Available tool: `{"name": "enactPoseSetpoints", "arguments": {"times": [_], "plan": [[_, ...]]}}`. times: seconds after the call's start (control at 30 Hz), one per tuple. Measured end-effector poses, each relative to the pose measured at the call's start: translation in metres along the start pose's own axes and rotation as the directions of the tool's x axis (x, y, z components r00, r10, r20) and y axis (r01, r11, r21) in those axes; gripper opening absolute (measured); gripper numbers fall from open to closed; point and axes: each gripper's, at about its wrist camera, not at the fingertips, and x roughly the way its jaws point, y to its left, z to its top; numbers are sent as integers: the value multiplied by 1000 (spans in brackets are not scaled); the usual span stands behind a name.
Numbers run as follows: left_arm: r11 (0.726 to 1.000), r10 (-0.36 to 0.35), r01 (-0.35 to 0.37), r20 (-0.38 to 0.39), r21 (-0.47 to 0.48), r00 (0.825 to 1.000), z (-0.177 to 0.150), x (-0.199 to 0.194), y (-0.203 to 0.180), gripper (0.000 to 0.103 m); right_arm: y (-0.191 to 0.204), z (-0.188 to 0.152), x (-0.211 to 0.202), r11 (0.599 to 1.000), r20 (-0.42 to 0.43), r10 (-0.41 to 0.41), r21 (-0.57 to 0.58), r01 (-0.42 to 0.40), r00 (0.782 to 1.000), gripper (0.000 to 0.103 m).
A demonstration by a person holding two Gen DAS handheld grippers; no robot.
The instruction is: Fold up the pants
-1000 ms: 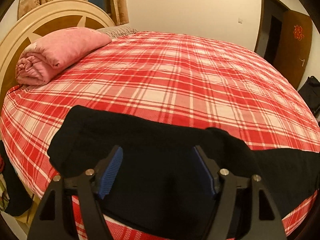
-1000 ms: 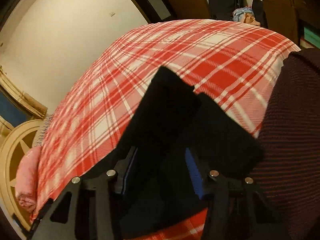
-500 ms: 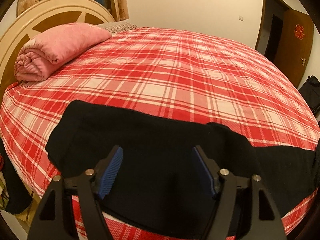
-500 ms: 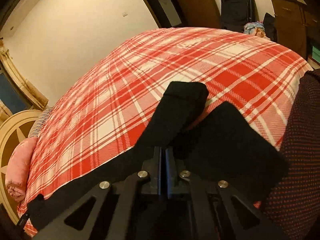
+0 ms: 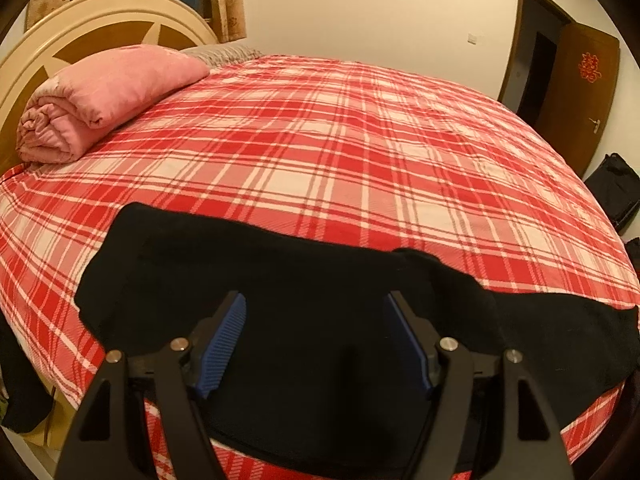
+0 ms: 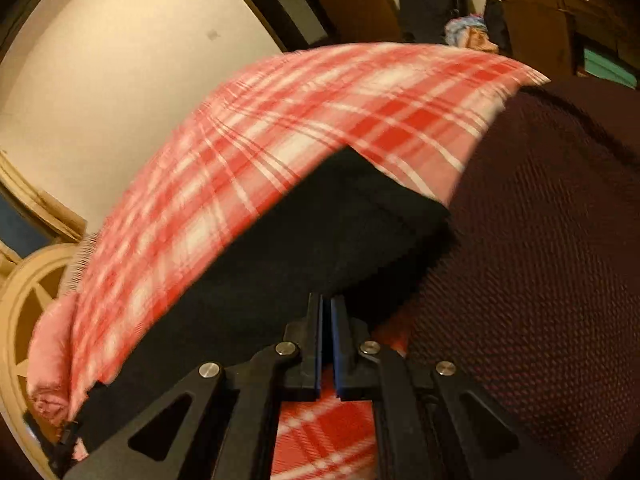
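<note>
The black soft fabric pants point(image 5: 304, 280) lie lengthwise along the near edge of the red-and-white plaid bedspread point(image 5: 340, 152), legs seemingly laid together; the crosswise folds look still to come. The right gripper point(image 6: 326, 344) has its blue pads nearly together, apparently pinching the pants' edge, though the blur leaves this uncertain. The left gripper point(image 5: 316, 344) hovers wide apart over the cloth, gripping nothing. A rolled pink blanket point(image 5: 104, 96) sits by the cream wooden headboard point(image 5: 80, 20).
</note>
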Motion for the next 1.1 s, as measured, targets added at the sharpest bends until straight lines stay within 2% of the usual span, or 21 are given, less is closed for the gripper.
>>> {"name": "enactPoseSetpoints", "arguments": {"times": [0.13, 0.2, 0.3, 0.37, 0.4, 0.43, 0.47, 0.5, 0.53, 0.6, 0.77, 0.93, 1.0, 1.03, 1.1], "plan": [[1000, -3, 3, 13, 19, 1000, 0, -5, -3, 76, -6, 2, -2, 1000, -8, -16, 4, 16, 1000, 5], [1000, -1, 0, 18, 29, 1000, 0, -7, -4, 77, -6, 7, -13, 1000, 35, -21, -22, 22, 999, 5], [999, -4, 3, 23, 48, 1000, -1, -9, -7, 77, -7, 22, -40, 989, 163, -120, -62, 132, 979, 5], [997, -12, 10, 30, 72, 999, -2, -11, -13, 77, -9, 32, -45, 986, 191, -126, -80, 143, 974, 8], [996, -16, 13, 32, 84, 999, -3, -11, -16, 77, -10, 39, -43, 987, 180, -108, -101, 128, 978, 12], [995, -21, 18, 34, 102, 999, -5, -11, -22, 77, -10, 45, -37, 987, 165, -94, -117, 114, 982, 29], [992, -29, 25, 33, 122, 999, -7, -12, -28, 77, -12, 50, -28, 988, 139, -56, -132, 75, 989, 51], [990, -38, 34, 29, 135, 999, -9, -12, -34, 77, -14, 53, -22, 990, 124, -22, -137, 39, 992, 59], [987, -54, 50, 21, 151, 998, -12, -12, -40, 77, -16, 56, -13, 990, 103, 12, -144, 3, 995, 61], [979, -84, 82, 5, 186, 996, -19, -13, -55, 77, -12, 61, 2, 983, 70, 4, -185, 9, 998, 61], [963, -104, 107, -24, 248, 994, -33, -12, -83, 77, -8, 60, 37, 952, -14, -51, -302, 45, 999, 60], [953, -101, 116, -68, 281, 993, -47, 0, -99, 77, 5, 51, 51, 889, -46, -112, -451, 79, 993, 60], [950, -71, 94, -87, 297, 994, -55, 9, -102, 81, 10, 48, 55, 865, -59, -138, -494, 91, 989, 59], [951, -69, 91, -83, 297, 994, -56, 9, -102, 82, 10, 49, 56, 864, -64, -136, -495, 87, 989, 56], [951, -74, 91, -71, 295, 995, -57, 7, -100, 83, 8, 52, 55, 874, -80, -130, -480, 76, 988, 43]]}}
